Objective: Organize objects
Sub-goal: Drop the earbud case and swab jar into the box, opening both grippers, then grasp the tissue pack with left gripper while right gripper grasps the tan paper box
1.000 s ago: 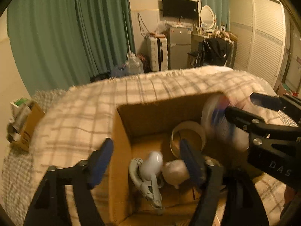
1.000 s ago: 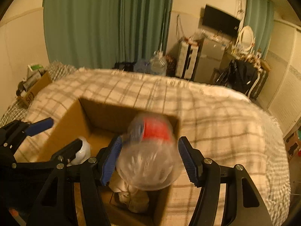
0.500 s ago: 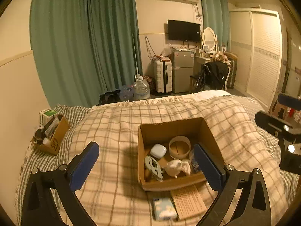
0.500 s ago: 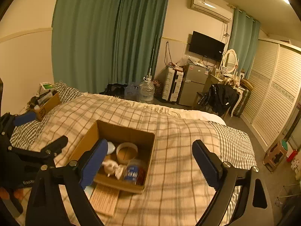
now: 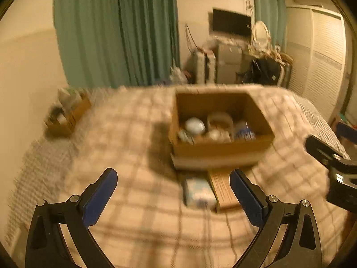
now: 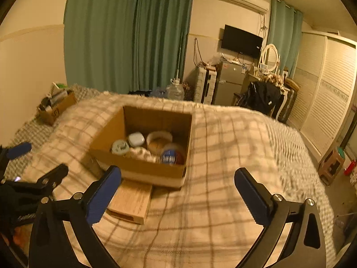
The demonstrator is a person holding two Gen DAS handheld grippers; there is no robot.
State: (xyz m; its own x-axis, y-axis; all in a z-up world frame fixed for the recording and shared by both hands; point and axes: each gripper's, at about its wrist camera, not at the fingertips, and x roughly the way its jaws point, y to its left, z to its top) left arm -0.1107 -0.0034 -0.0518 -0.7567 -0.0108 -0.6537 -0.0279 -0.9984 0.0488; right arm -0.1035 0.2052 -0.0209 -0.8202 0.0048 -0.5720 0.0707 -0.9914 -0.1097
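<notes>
Left wrist view, blurred: left tongs (image 5: 173,195) spread apart, empty, at lower frame. Cardboard box (image 5: 219,149) sits centre-right on the bed (image 5: 125,156).

Right wrist view: right tongs (image 6: 177,193) spread apart, empty. Box (image 6: 142,167) at centre holds a jar (image 6: 171,157); wooden block (image 6: 129,202) touches its near side.

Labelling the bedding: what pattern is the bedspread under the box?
Cream bedspread with dark plaid lines, clearest in the right wrist view.
</notes>
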